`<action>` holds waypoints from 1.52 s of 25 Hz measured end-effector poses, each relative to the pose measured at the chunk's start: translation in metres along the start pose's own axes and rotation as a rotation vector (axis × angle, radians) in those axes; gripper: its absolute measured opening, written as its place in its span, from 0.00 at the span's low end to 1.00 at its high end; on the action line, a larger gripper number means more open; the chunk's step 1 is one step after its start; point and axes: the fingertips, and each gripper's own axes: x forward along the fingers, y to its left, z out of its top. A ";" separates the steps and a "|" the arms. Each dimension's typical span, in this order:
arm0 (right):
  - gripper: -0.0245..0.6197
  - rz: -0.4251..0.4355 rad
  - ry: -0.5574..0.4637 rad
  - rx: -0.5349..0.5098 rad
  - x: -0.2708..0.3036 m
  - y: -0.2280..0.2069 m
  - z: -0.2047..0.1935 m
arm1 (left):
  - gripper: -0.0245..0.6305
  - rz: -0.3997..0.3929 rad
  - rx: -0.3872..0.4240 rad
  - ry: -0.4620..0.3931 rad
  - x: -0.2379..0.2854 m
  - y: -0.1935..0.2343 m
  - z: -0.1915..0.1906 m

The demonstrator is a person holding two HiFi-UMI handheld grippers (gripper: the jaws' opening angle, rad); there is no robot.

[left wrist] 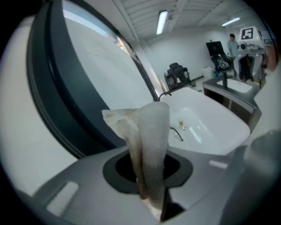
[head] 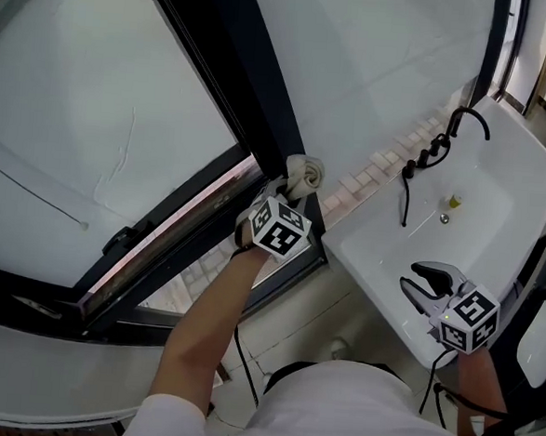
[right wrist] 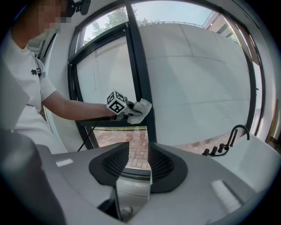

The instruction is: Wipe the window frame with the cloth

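Cloth at the dark window frame (head: 259, 90), beside a white sink (head: 509, 173).
Head view: the left gripper (head: 292, 189) puts the cloth (head: 305, 175) against the frame's upright, and the right gripper (head: 425, 283) hovers over the sink's near edge. Left gripper view: jaws clamp crumpled, off-white, faintly soiled fabric. Right gripper view: jaws apart, empty.

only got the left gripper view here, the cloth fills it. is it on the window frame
Observer: Head view shows the cloth, held by the left tool, against the window frame's dark upright bar, near its lower end.
Operator: where's the right tool
Observer: The right tool hangs over the white sink's front rim, away from the window.
Operator: holding anything
Observer: No. Its own view shows the jaws apart with nothing between them.
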 end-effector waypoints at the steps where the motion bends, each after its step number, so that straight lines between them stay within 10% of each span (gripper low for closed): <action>1: 0.25 0.005 -0.001 0.004 0.001 0.002 -0.002 | 0.19 -0.017 0.047 0.026 -0.001 0.004 0.004; 11: 0.25 0.065 0.007 -0.112 0.007 0.020 0.006 | 0.19 -0.019 0.371 0.221 -0.035 0.060 0.058; 30: 0.25 0.146 0.013 -0.145 0.036 0.048 0.006 | 0.19 0.060 0.531 0.274 -0.154 0.170 0.180; 38: 0.25 0.173 0.009 -0.143 0.046 0.056 0.002 | 0.19 0.222 0.613 0.291 -0.231 0.237 0.254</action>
